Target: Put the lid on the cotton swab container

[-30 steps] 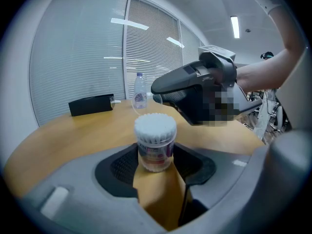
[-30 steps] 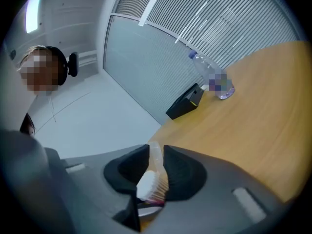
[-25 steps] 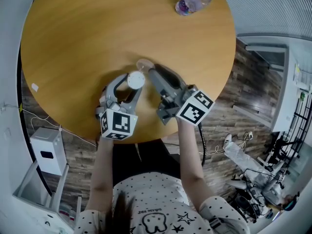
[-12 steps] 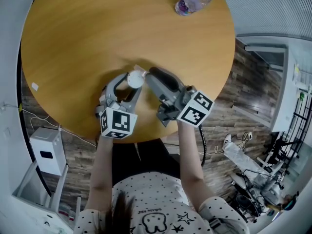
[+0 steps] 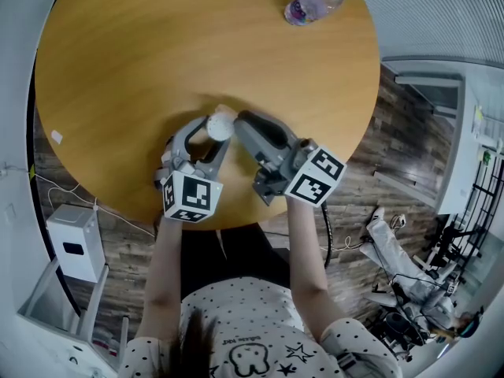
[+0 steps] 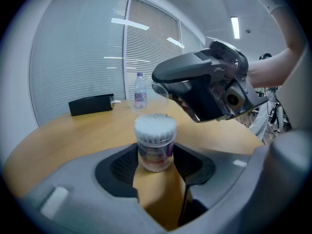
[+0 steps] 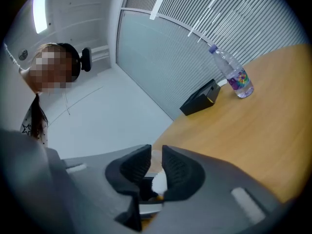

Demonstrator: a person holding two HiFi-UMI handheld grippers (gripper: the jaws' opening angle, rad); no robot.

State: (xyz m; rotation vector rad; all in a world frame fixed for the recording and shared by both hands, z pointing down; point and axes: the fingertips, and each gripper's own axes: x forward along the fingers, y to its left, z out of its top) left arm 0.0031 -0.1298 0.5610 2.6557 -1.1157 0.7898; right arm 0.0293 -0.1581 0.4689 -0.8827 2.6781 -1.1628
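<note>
Since a second ago the right gripper (image 7: 155,162) has edged left toward the cotton swab container (image 6: 155,141), and its jaws have just been closing onto the clear lid (image 6: 160,91). The left gripper (image 5: 214,131) clamps the container near the table's (image 5: 118,61) front edge. It stands upright, long axis vertical, swab heads up, with the lid just above and behind its mouth. A black box (image 6: 91,104) and a water bottle (image 5: 315,2) sit far back.
</note>
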